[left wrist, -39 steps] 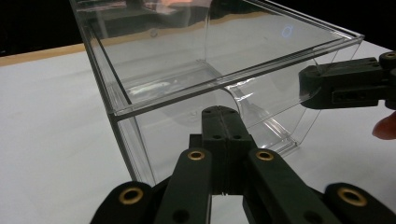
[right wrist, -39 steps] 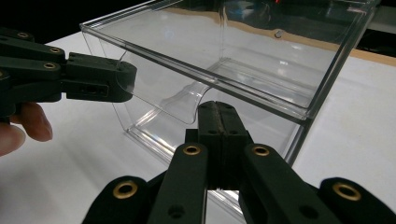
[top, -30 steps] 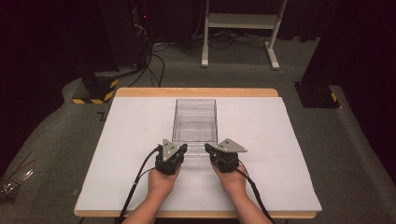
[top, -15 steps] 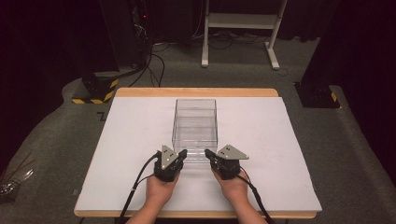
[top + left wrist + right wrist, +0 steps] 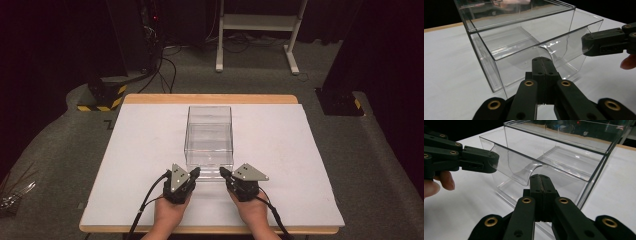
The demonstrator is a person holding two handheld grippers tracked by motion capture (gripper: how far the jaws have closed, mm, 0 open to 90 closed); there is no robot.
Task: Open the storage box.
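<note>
Both jaws pinched fully closed, holding nothing: left gripper (image 5: 196, 172) & right gripper (image 5: 223, 173) sat just before the clear drawer (image 5: 564, 47) front w/ its lip, partly out of the clear box (image 5: 209, 131); IMO should've opened jaws first, then gripped lip, pulled straight.

I read this as lab: dark curtains (image 5: 55, 45), cables (image 5: 165, 65) on grey carpet (image 5: 65, 145), white-topped table (image 5: 145, 145), hazard-striped base (image 5: 102, 97).

The left gripper (image 5: 196, 172) and right gripper (image 5: 223, 172) are black, each topped by a grey three-cornered plate dotted with small holes. A black cable trails from each toward the table's near edge. Their jaws are matte black linkage bars with brass-coloured rivets. The forearms are bare, no sleeves in sight
</note>
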